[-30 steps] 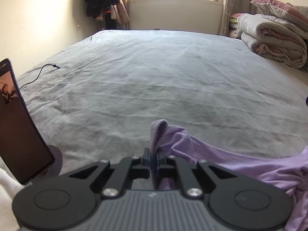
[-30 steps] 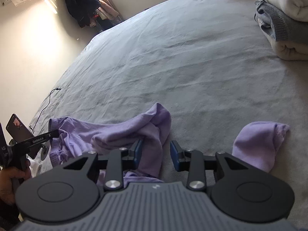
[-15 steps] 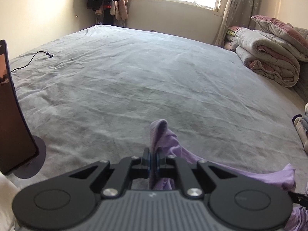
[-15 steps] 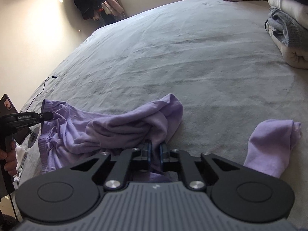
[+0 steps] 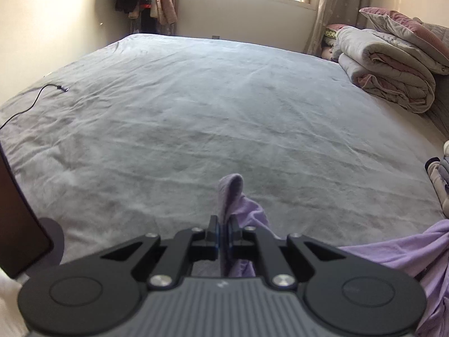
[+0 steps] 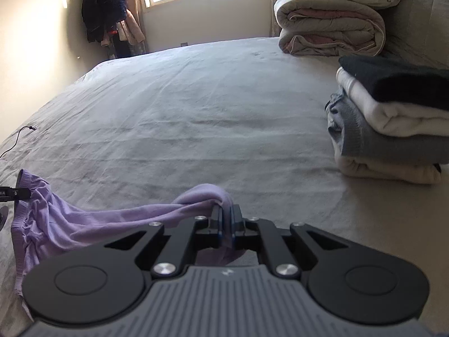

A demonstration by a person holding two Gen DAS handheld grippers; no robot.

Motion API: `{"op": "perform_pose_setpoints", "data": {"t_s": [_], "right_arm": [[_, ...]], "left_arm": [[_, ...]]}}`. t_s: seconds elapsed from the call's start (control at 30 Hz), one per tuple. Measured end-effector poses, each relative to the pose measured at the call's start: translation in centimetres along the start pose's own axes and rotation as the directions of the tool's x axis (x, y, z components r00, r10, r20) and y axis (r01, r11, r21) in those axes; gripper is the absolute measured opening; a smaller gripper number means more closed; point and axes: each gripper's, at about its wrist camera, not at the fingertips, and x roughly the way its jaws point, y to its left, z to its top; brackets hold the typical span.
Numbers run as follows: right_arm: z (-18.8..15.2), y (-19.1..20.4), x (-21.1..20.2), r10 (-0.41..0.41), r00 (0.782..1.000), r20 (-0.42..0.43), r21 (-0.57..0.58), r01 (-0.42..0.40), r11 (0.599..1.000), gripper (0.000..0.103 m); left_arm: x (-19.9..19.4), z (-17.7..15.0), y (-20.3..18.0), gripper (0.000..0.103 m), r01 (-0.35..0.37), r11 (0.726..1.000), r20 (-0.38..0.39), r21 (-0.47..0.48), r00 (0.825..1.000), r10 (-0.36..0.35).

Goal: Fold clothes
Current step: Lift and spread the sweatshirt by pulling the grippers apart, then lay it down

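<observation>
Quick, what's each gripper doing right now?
Left gripper: shut on the purple garment.
Right gripper: shut on the same purple garment.

— What colour is the garment [image 6: 84, 219]?

— Plain lilac with fine ribbing, on a pale grey bed [image 5: 196, 118].

— And the tongs [image 6: 226, 224]?

— Black, with blue pads.

— The pile [image 6: 393, 120] at the right of the frame?

— Black on top, then white, grey and cream. Upper right, the quilt [image 6: 331, 25] is beige and dusty pink.

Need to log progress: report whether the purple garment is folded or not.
Not folded: the purple garment hangs bunched between the left claw and right claw.
</observation>
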Motion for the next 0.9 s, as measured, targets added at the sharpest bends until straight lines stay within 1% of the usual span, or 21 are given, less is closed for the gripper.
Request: {"op": "perform_pose_setpoints", "data": {"t_s": [0.17,0.3,0.53,0.67,0.73,0.77,0.8,0.83,0.87,0.9], "right_arm": [[1.6,-0.2,-0.9,-0.052,0.997,0.059,-0.062,0.055,0.997,0.006],[2.4,-1.0,-0.4,-0.082,0.994,0.07,-0.08,0.088,0.993,0.006],[2.3,-1.9,2.8,-0.097,0.995,0.026,-0.05,0.098,0.994,0.006],[1.9,-2.0,4.2,-0.069,0.998,-0.001,-0.028,0.069,0.997,0.007],[1.7,-2.0,4.6,-0.052,0.998,-0.021,-0.015,0.052,0.999,0.009],[1.6,-2.0,4.6,-0.044,0.999,-0.03,-0.012,0.044,0.999,0.01],[1.6,-1.9,4.5,-0.038,0.999,-0.036,-0.011,0.038,0.999,0.015],[1.5,-1.7,4.4,-0.032,0.999,-0.042,-0.016,0.032,0.999,0.015],[1.6,-1.5,4.2,-0.027,0.999,-0.048,-0.025,0.026,0.999,0.016],[1.6,-1.2,4.0,-0.021,0.998,-0.054,-0.034,0.019,0.999,0.019]], "left_arm": [[0.5,1.5,-1.6,0.005,0.012,0.998,-0.007,0.068,1.0,-0.012],[1.8,2.1,-1.7,0.006,-0.005,0.997,-0.011,0.073,1.0,0.005],[5.0,1.7,-1.3,0.006,0.019,0.999,-0.073,0.049,0.997,-0.015],[6.1,1.4,-0.7,0.006,0.046,0.999,-0.099,0.022,0.994,-0.044],[6.2,1.2,-0.5,0.006,0.064,0.998,-0.117,0.014,0.991,-0.062],[6.3,1.2,-0.4,0.009,0.073,0.997,-0.125,0.01,0.99,-0.071],[6.4,1.1,-0.3,0.014,0.082,0.997,-0.134,0.006,0.988,-0.08],[6.0,1.0,-0.1,0.017,0.094,0.995,-0.146,-0.014,0.985,-0.095],[5.7,0.8,0.1,0.025,0.107,0.994,-0.157,-0.035,0.981,-0.111],[5.4,0.7,0.4,0.032,0.119,0.991,-0.169,-0.055,0.977,-0.127]]}}
